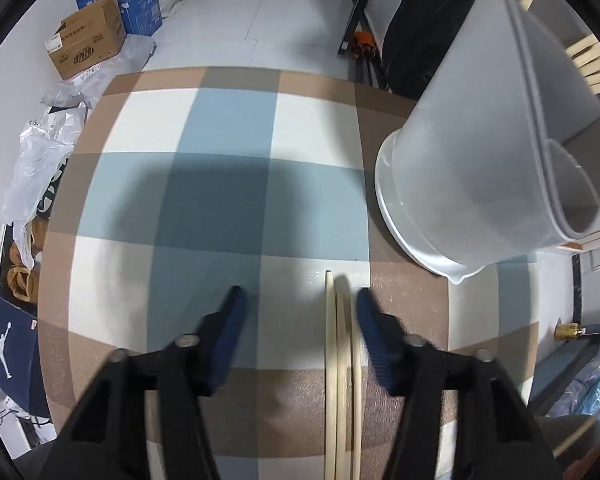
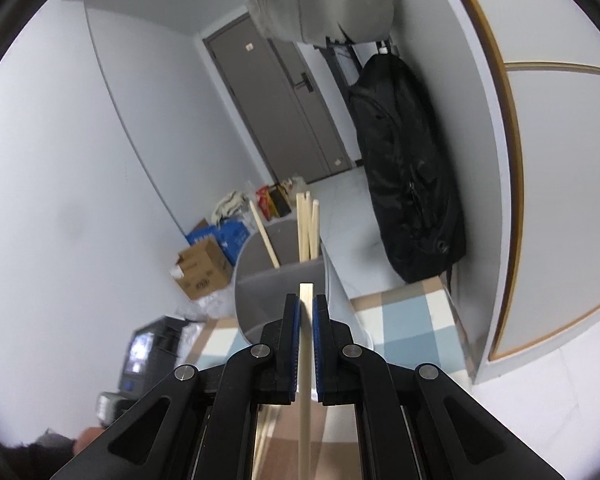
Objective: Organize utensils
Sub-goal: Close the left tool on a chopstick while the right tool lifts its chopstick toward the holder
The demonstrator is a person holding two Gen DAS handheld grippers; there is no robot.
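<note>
A few pale wooden chopsticks lie side by side on the checked tablecloth. My left gripper points down over them and is open. The chopsticks sit between its blue pads, close to the right pad, and neither pad presses on them. A grey divided utensil holder on a white base stands at the right, with several chopsticks inside. My right gripper is shut on a single chopstick, raised in front of the holder. More chopsticks stand in it.
The table's far edge drops to a white tiled floor. Cardboard boxes and plastic bags lie on the floor at the left. A black bag leans on the wall behind the table, beside a grey door.
</note>
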